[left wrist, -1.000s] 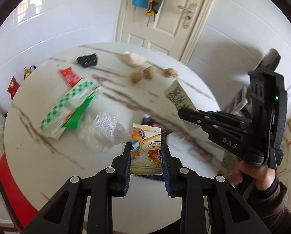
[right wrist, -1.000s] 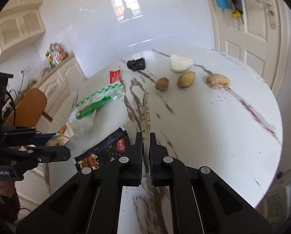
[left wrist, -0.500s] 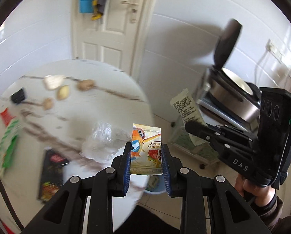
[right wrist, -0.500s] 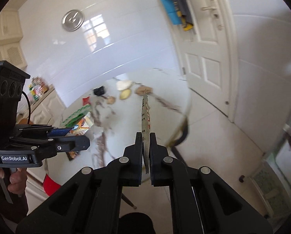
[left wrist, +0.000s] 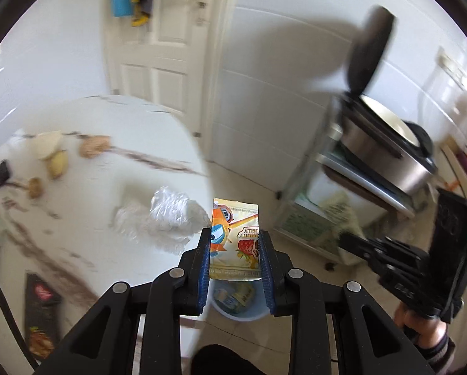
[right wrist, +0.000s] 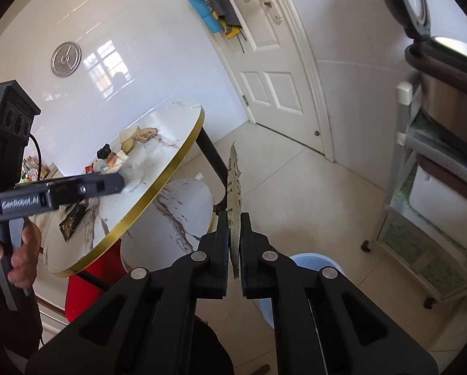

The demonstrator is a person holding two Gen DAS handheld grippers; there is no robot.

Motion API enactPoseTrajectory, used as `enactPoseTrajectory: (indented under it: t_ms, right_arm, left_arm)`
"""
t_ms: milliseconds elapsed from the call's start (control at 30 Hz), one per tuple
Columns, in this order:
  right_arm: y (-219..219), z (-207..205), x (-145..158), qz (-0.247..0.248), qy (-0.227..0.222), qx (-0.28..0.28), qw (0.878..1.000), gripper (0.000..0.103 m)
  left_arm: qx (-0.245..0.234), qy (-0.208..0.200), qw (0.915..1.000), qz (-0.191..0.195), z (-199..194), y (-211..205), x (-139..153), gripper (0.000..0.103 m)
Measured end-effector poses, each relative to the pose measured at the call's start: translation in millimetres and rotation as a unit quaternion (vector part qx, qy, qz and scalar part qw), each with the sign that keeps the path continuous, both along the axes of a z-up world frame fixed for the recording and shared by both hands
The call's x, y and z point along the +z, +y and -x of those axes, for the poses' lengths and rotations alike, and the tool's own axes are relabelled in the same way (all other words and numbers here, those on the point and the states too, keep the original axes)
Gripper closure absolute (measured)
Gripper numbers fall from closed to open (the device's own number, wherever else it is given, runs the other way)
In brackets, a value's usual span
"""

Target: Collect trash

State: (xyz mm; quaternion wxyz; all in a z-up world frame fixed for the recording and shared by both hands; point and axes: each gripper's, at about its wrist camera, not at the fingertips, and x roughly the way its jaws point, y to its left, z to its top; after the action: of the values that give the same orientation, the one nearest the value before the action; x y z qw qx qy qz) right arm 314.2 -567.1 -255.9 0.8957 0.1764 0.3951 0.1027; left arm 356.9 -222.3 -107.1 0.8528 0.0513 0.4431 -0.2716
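Trash held in both claws now hangs off the desk, near the bin. The left claw [left wrist: 235,251] is clamped on a snack wrapper [left wrist: 235,237] with a crumpled clear plastic [left wrist: 167,217] trailing beside it; a second ago this load sat over the desk [left wrist: 114,143], and it is now directly above the pale blue bin [left wrist: 238,304], whose rim and contents show just below the wrapper. The right claw [right wrist: 234,243] pinches a paper receipt [right wrist: 234,193] edge-on; it too has swung away from the desk [right wrist: 158,168], and the bin [right wrist: 311,261] lies just beyond and to the right of its fingertips. Both pieces are thus in the carry stage, the left one seemingly ready for release, the right one probably needing a short shift toward the bin. Away from the bin, on the desk, a black packet [left wrist: 41,309], peels [left wrist: 56,162] and other scraps are not yet collected.
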Motion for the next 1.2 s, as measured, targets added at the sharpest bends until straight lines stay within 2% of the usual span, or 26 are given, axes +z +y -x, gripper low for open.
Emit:
enactPoseTrajectory:
  t_ms: [100,333,433,500,533,667,733,767,800,833,1100,1200]
  right_arm:
    - [8.5,-6.7,-2.1,-0.006,-0.004,0.012,1.000,0.097]
    - [46.1,-26.7,0.4,-0.011,-0.012,0.054,0.998,0.097]
    - [66.4,-34.3,5.3,-0.004,-0.018,0.071,0.997,0.097]
    - [74.7,-37.4,8.0,-0.003,-0.021,0.077,0.997,0.097]
    - [75.9,-38.0,8.4,-0.002,-0.021,0.077,0.997,0.097]
    - [74.8,-34.8,9.2,0.003,-0.017,0.069,0.997,0.097]
    - [71.0,-32.0,9.7,0.005,-0.015,0.064,0.998,0.097]
    - [69.7,-29.7,10.0,0.007,-0.014,0.062,0.998,0.097]
    - [67.9,-27.9,10.7,0.008,-0.014,0.060,0.998,0.097]
    - [65.9,-26.3,10.8,0.009,-0.014,0.058,0.998,0.097]
    - [38.3,-16.1,3.7,0.004,-0.005,0.034,0.999,0.097]
    - [31.3,-13.3,0.5,0.002,-0.004,0.030,1.000,0.097]
  left_arm:
    - [0.069,-0.007,0.9975,-0.016,-20.7,36.6,-0.6,0.079]
    - [0.148,0.009,0.9888,-0.017,-37.6,96.1,-10.3,0.077]
    - [0.151,0.023,0.9882,-0.010,-38.3,105.1,-13.2,0.075]
    - [0.140,0.032,0.9896,-0.002,-38.8,104.8,-15.2,0.058]
    - [0.134,0.032,0.9905,-0.003,-38.2,107.8,-14.9,0.054]
    - [0.122,0.040,0.9914,-0.023,-42.7,101.4,-26.8,0.052]
    - [0.120,0.051,0.9910,-0.029,-45.5,97.5,-35.0,0.056]
    - [0.121,0.039,0.9912,-0.036,-47.4,94.8,-34.0,0.059]
    - [0.118,0.036,0.9916,-0.040,-47.1,90.9,-34.6,0.077]
    - [0.113,0.039,0.9921,-0.037,-47.0,87.3,-35.1,0.084]
    - [0.112,0.027,0.9931,-0.023,-25.9,67.3,-22.8,0.085]
    - [0.081,0.028,0.9962,-0.011,-13.5,56.1,-13.8,0.085]
